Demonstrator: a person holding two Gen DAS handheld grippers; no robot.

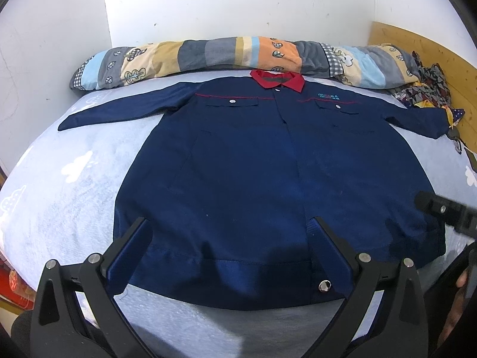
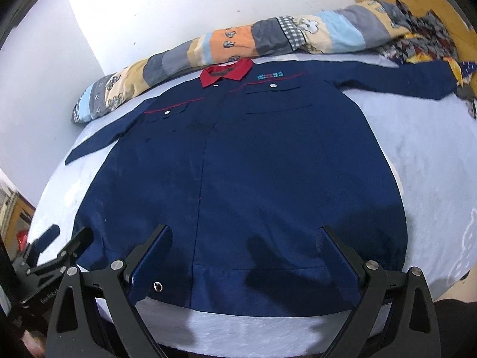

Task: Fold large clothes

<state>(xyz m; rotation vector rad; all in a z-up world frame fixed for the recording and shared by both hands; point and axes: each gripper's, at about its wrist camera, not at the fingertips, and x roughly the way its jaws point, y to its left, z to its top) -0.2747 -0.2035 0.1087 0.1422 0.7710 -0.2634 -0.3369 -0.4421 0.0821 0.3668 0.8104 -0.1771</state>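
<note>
A navy work jacket (image 1: 244, 173) with a red collar (image 1: 278, 80) lies flat and face up on the bed, sleeves spread to both sides; it also shows in the right wrist view (image 2: 247, 167). My left gripper (image 1: 231, 232) is open and empty, hovering above the jacket's hem near its left half. My right gripper (image 2: 244, 238) is open and empty above the hem's right half. The right gripper shows at the right edge of the left wrist view (image 1: 444, 211), and the left gripper at the lower left of the right wrist view (image 2: 64, 241).
The bed has a light blue sheet (image 1: 74, 185). A rolled patchwork quilt (image 1: 238, 53) lies along the white wall behind the collar. A patterned cloth (image 1: 426, 86) is heaped by the wooden headboard (image 1: 432, 50) at the far right, touching the right sleeve.
</note>
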